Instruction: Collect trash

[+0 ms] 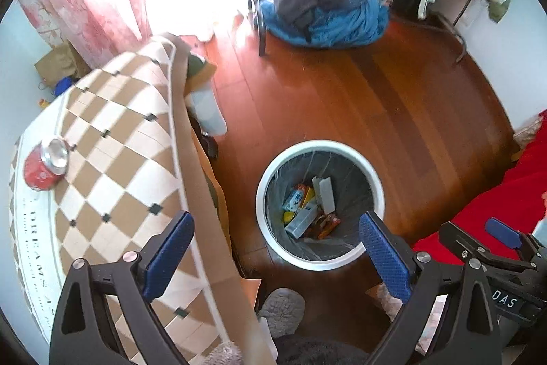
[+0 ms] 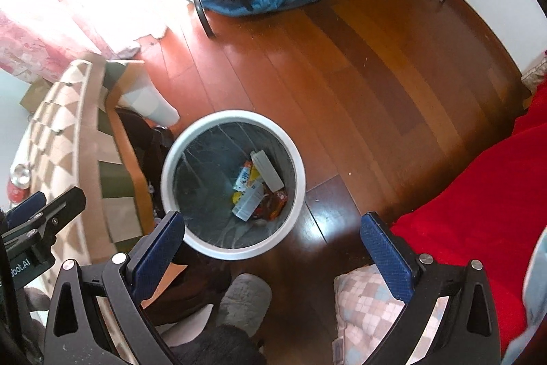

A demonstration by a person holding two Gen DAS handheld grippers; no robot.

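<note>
A white round trash bin (image 1: 263, 187) with a dark liner stands on the wood floor and holds several wrappers and cartons (image 1: 309, 207). It also shows in the right wrist view (image 2: 171, 159). A crushed red soda can (image 1: 46, 165) lies on the checkered tablecloth at the left; it is partly visible in the right wrist view (image 2: 18, 183). My left gripper (image 1: 275, 257) is open and empty, above the bin's near rim. My right gripper (image 2: 273, 253) is open and empty, just in front of the bin. The right gripper also appears at the right edge of the left wrist view (image 1: 502, 236).
A table with a brown-and-cream checkered cloth (image 1: 119, 132) stands left of the bin. A red blanket (image 2: 478, 194) lies at the right. A blue and grey bundle of clothing (image 1: 321, 12) and a rack leg (image 1: 261, 33) are at the far side. Grey slippers (image 2: 244, 300) are below me.
</note>
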